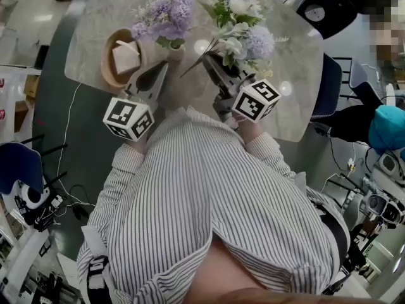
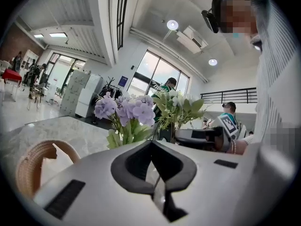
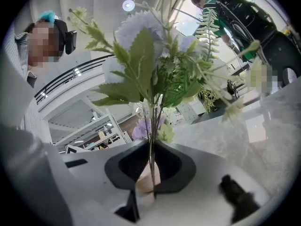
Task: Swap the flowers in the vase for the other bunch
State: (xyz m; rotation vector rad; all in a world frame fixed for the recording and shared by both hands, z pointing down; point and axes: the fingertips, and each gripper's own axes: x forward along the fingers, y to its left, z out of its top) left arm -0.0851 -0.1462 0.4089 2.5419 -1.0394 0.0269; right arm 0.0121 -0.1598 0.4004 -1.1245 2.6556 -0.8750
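left claw: pads pressed together, tips close to the small cream vase on its near side. no stem plainly caught between them.

the purple flower bunch stands upright in the vase. the vase stands on the grey marble surface, about mid-width, nearer the near edge than the far one.

right claw: pinching the thin stems of the white and green flower bunch. this bunch is held off the surface, just right of the vase, with its blooms leaning toward the far right.

a round wooden bowl sits near the left edge, with white folded paper inside.
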